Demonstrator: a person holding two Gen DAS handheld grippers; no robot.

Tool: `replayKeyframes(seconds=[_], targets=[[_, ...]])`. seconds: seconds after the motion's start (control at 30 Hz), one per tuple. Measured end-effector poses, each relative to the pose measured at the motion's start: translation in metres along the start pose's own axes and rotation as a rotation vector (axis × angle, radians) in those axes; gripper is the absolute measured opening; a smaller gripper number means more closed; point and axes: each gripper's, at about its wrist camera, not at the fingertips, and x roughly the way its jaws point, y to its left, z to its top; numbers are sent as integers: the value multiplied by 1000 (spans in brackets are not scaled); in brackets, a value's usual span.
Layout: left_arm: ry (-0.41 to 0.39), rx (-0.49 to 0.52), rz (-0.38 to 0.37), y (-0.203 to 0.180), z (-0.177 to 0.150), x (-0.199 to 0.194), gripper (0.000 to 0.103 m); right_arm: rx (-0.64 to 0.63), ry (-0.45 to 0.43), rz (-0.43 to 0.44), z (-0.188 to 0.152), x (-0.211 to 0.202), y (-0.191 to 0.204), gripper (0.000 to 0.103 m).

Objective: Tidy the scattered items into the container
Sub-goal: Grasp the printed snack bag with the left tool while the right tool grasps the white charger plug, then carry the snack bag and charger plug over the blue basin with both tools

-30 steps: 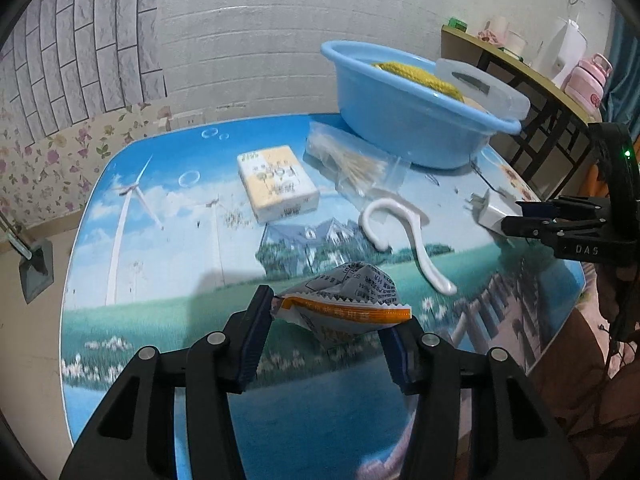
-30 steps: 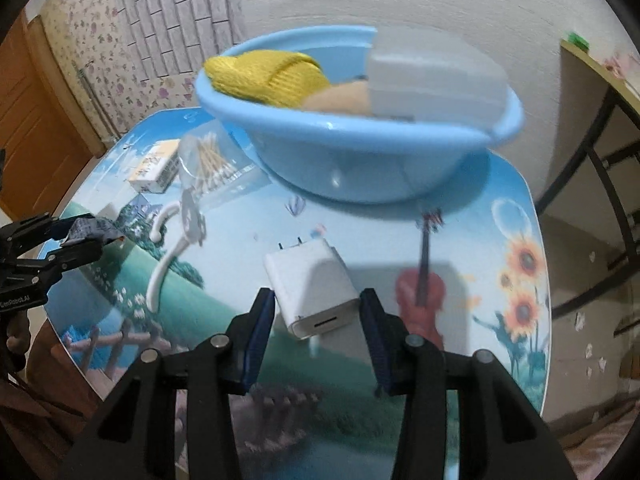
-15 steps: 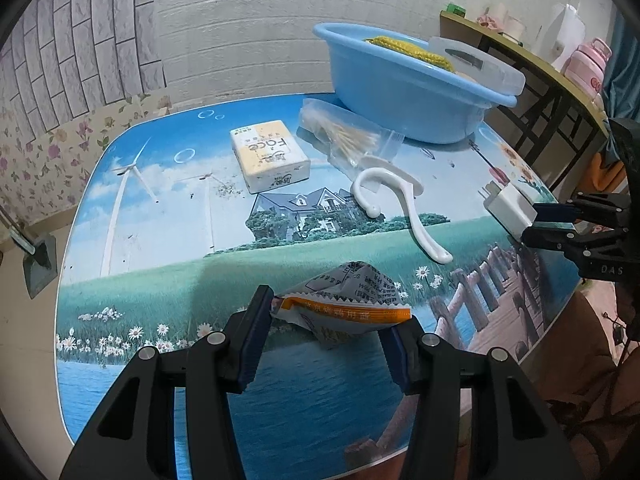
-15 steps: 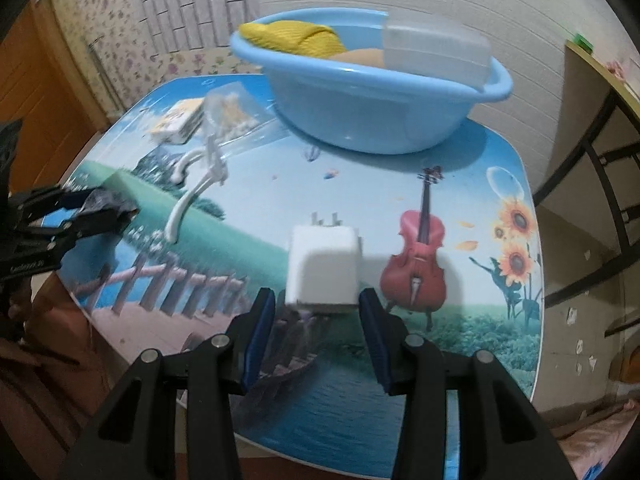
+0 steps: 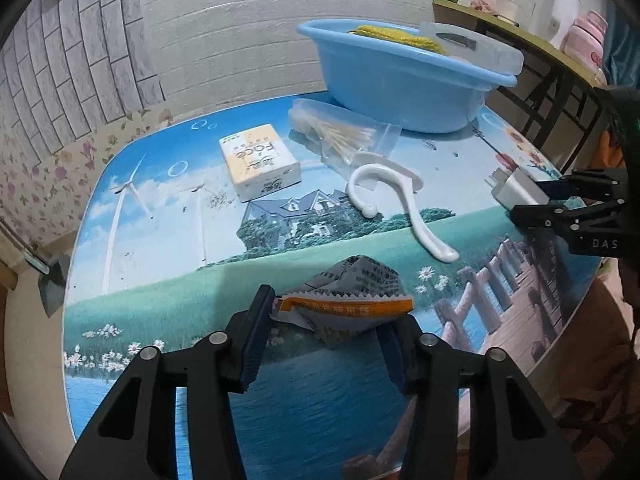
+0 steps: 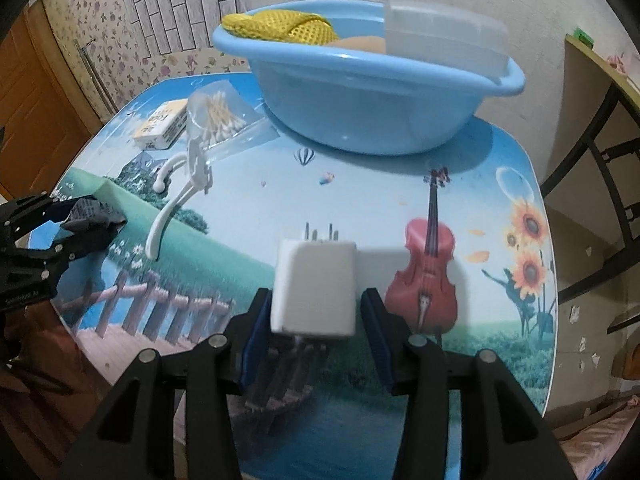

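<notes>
Black left tongs [image 5: 326,334] are closing on a crumpled packet [image 5: 348,304] above the table [image 5: 168,248]; right tongs [image 6: 310,330] clamp a white charger [image 6: 314,286]. Carry both level over the blue basin [image 6: 360,100] at the table's far side — then release inside the rim.

Left claw [image 5: 326,340] closing; right claw [image 6: 316,334] clamped.
</notes>
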Motion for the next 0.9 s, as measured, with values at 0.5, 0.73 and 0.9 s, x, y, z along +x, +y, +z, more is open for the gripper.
replayKeyframes(seconds=[0.5,0.73,0.9], targets=[[-126,-23,-43,-3,38,-38,46,101,-267,40,9,-76,-33,38],[-158,-8,-41,-5,56,-43,46,102,-317,-22,23,-88,-42,38],[-173,16,-27,-7,67,-42,46,118,-312,-12,29,-82,-49,38]])
